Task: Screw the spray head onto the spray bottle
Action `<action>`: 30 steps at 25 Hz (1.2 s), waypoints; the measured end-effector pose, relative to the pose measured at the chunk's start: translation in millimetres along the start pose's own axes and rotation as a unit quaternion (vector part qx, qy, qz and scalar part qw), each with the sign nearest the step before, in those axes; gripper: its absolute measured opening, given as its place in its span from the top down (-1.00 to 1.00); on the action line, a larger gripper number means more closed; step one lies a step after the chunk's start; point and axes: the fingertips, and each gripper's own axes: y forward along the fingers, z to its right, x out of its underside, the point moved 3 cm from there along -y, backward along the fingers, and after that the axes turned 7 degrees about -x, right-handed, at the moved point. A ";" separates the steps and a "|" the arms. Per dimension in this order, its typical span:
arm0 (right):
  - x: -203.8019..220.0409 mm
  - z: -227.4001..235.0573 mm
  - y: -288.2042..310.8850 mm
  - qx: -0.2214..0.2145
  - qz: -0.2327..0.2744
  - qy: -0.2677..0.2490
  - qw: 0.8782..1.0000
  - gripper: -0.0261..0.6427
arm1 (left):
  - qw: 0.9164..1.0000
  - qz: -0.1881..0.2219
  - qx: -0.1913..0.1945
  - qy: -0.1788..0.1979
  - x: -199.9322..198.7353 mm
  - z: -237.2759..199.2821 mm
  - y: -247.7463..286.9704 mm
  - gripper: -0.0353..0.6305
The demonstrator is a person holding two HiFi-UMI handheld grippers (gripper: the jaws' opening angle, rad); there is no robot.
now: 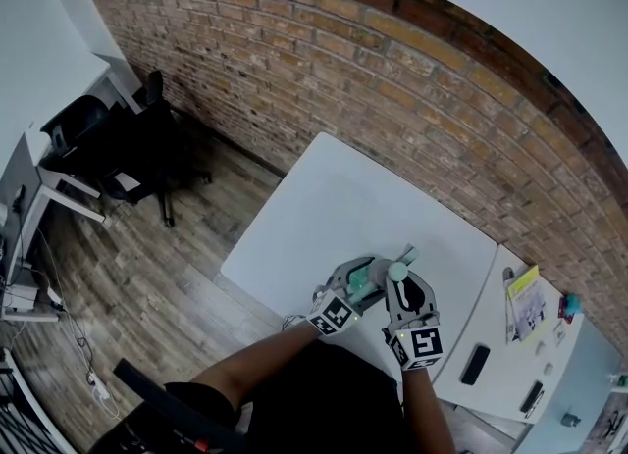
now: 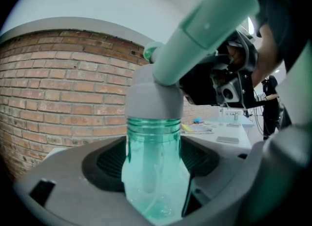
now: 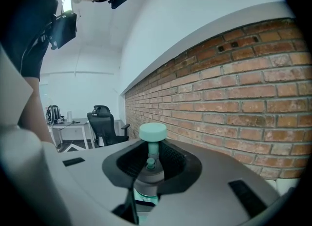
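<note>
A translucent teal spray bottle (image 2: 155, 171) stands between the black pads of my left gripper (image 2: 152, 166), which is shut on its body. The spray head (image 2: 204, 30) is teal with a grey collar (image 2: 153, 100), and the collar sits over the bottle's threaded neck. My right gripper (image 3: 150, 164) is shut on that grey collar, with the head's teal round end (image 3: 152, 133) sticking out past the jaws. In the head view both grippers meet over the near part of the white table (image 1: 343, 207), the left gripper (image 1: 355, 280) beside the right gripper (image 1: 402, 290), with the bottle (image 1: 369, 274) between them.
A brick wall (image 1: 392, 79) runs behind the table. A black office chair (image 1: 137, 148) and a desk stand at the far left. A second table on the right holds a yellow booklet (image 1: 525, 300) and a dark phone (image 1: 475, 364).
</note>
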 end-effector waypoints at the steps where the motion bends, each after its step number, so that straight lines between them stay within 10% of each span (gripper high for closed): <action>1: -0.5 0.7 1.0 0.002 -0.001 0.002 1.000 0.71 | 1.000 0.000 0.001 0.001 0.1 0.2 0.2 -0.08; 30: 19.6 -1.3 -50.1 0.024 0.013 0.059 0.998 0.36 | 1.000 0.004 0.007 -0.003 2.0 -0.3 -3.3 -0.10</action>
